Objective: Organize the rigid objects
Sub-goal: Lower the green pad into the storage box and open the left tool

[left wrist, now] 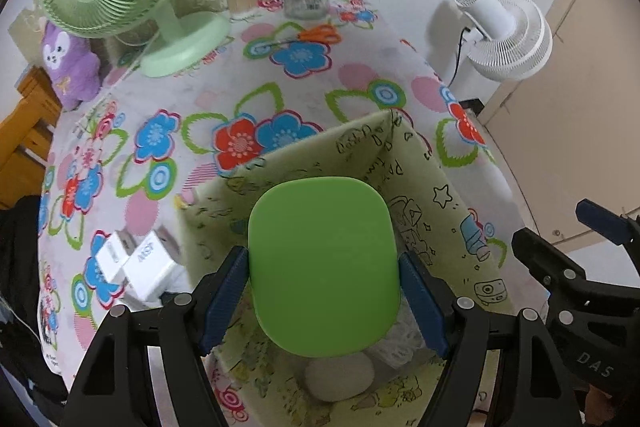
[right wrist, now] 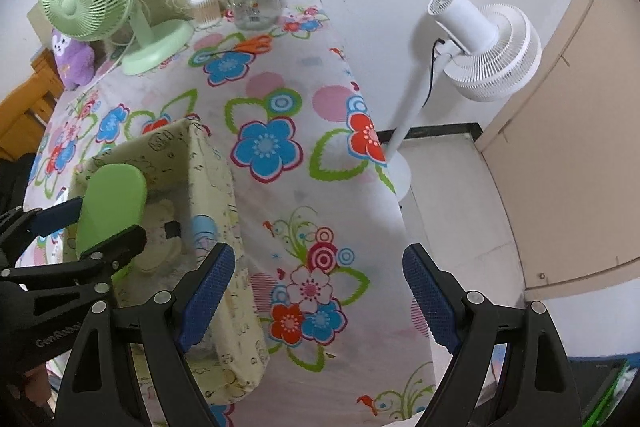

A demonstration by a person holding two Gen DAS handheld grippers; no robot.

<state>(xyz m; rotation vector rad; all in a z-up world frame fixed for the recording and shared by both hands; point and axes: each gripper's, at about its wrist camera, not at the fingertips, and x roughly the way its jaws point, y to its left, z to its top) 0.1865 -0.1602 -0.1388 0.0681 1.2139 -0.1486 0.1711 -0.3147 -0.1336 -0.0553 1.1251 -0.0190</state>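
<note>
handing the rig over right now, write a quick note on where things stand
Left gripper: jaws shut on the flat rounded green plastic box, held over the open pale green printed fabric bin.
Right gripper: jaws open, empty, over the flowered tablecloth.
Done: a pale rounded object already lies in the bin.
Left: release the green box into the bin; two small white boxes and orange-handled scissors remain on the table.

The right gripper [left wrist: 592, 363] body reads "DAS"; other lettering is unreadable.
</note>
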